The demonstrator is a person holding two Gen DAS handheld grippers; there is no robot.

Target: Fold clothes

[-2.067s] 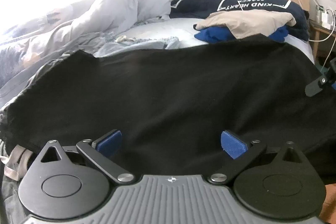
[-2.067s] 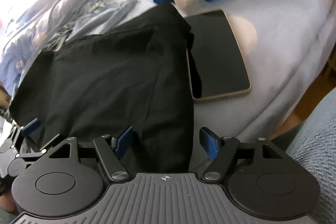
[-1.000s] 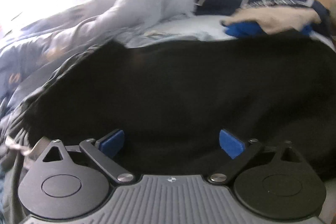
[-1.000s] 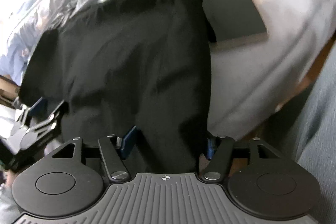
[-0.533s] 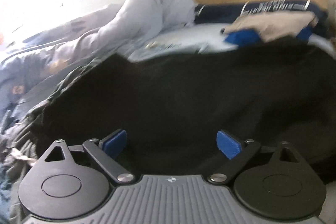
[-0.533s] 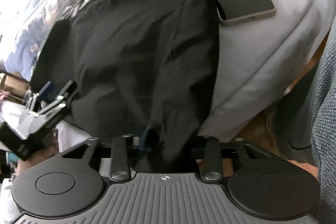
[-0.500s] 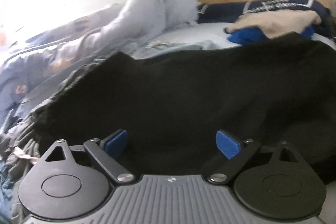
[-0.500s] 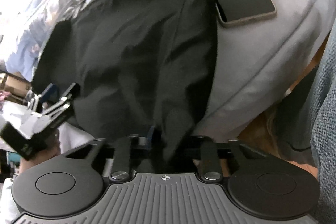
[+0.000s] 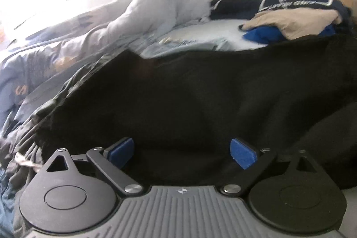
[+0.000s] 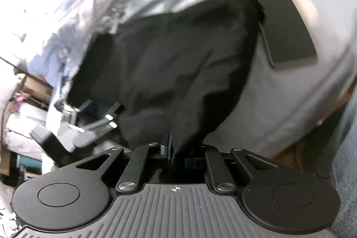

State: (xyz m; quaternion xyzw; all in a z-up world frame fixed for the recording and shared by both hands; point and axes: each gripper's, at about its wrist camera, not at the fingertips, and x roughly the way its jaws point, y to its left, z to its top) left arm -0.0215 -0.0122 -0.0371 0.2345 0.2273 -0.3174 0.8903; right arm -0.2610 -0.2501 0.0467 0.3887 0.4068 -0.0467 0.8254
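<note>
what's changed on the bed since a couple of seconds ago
The right gripper, open over the near edge of the black garment two seconds ago, is closing on that edge and has pulled it up off the bed; black cloth sits between its pads. The left gripper remains wide open over the garment, gripping nothing. The tablet and the beige and blue clothes lie where they were.

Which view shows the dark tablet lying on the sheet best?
The right wrist view: the tablet lies flat on the pale sheet, its near edge tucked under the black garment. The left wrist view shows none of it; the garment fills that side.
</note>
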